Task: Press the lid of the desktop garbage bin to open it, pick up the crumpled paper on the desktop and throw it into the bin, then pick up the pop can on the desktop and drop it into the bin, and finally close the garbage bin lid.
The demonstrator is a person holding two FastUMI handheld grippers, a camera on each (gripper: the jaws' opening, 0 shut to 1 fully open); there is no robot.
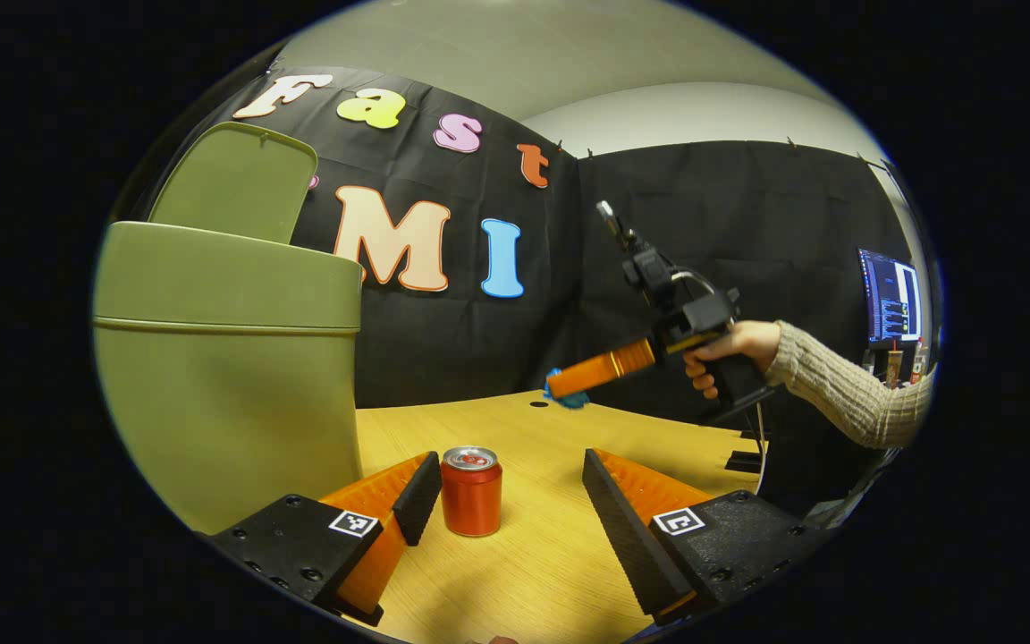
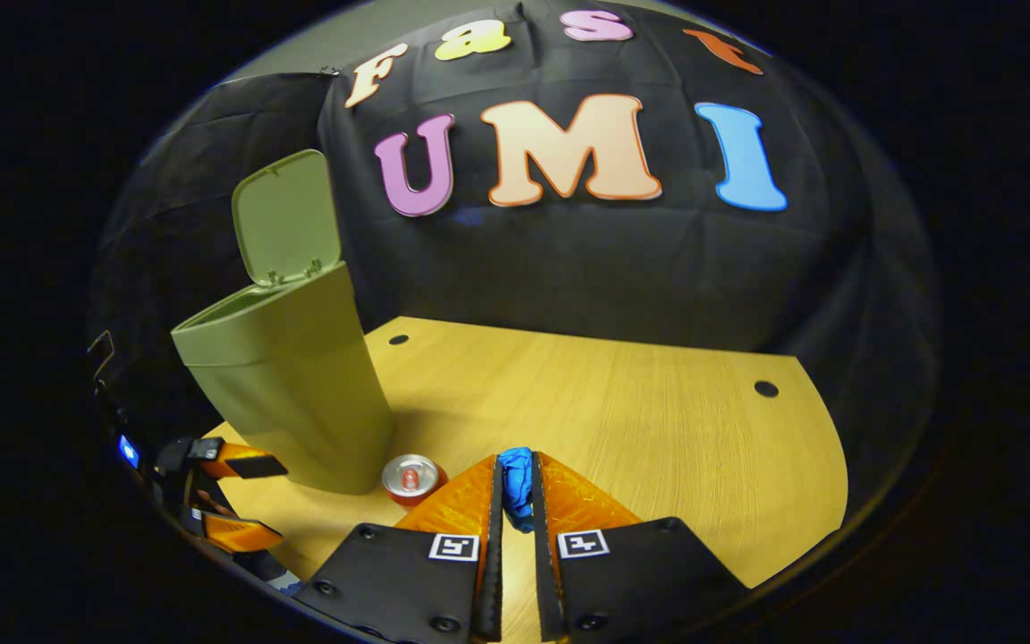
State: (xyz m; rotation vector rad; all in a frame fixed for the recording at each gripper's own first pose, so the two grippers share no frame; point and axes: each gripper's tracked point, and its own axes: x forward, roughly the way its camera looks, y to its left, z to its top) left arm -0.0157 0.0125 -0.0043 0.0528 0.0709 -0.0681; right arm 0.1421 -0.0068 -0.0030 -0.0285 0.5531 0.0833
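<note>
1. Olive-green plastic desktop garbage bin [image 2: 300,385] stands on the light wooden desktop [image 2: 622,420], left side in the right gripper view; its flat hinged lid [image 2: 287,215] is flipped up, opening exposed.
2. Right gripper [image 2: 516,487] is closed narrow on a blue crumpled paper ball [image 2: 516,483], both fingers pressing it, tips lifted above the desktop.
3. In the left gripper view the same right gripper [image 1: 564,389] shows in the air over the far desk edge, paper [image 1: 569,398] at its tip, held by a hand [image 1: 734,353] in a beige knit sleeve [image 1: 846,389].
4. Left gripper [image 1: 506,492] is spread wide, low over the desktop, holding nothing.
5. Red aluminium pop can [image 1: 471,492] stands upright on the desktop between the left gripper's fingers, nearer the left finger [image 1: 417,496]; contact unclear.
6. Can is just beside the bin's base [image 1: 229,420]; in the right gripper view can [image 2: 409,478] sits at the bin's foot.
7. Monitor [image 1: 890,295] lit at the far right.
</note>
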